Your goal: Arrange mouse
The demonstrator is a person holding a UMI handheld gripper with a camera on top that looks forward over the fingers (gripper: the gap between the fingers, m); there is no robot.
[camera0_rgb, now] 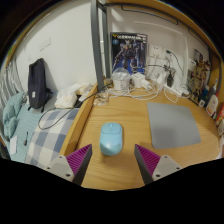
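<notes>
My fingers [112, 162] gape wide, empty, short of the mouse [109, 138]; closing off-centre could skid it across the surface [130, 135].

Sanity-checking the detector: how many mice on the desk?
1. A light blue mouse lies on the wooden desk, just ahead of the open gripper, left of the grey mouse pad. Clutter at the desk's far edge could hide another.
</notes>
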